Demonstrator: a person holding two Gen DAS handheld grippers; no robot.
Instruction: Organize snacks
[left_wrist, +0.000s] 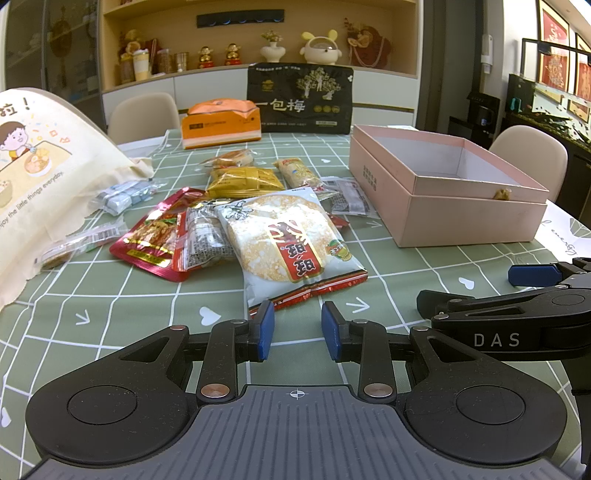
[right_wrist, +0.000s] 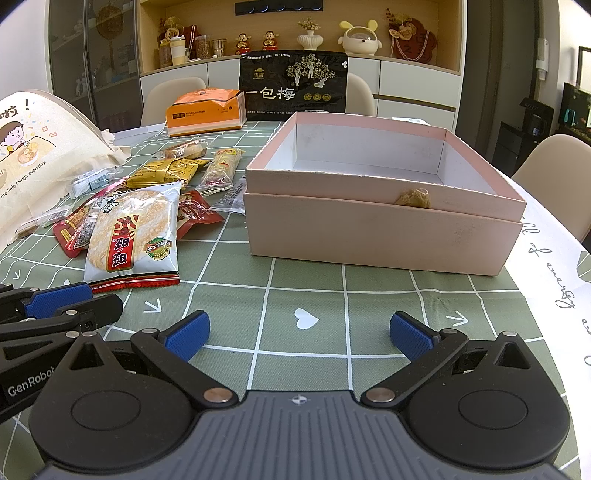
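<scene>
A pile of snack packets lies on the green checked tablecloth. Nearest is a white rice cracker pack, with a red packet and a yellow packet behind it. An open pink box stands to the right of the pile, its inside bare as far as I see. My left gripper hovers just short of the cracker pack, jaws narrowly apart, nothing between them. My right gripper is wide open over bare cloth in front of the box.
A cream cloth bag lies at the left. An orange box and a tall black bag stand at the far edge. Chairs ring the table, with shelves behind.
</scene>
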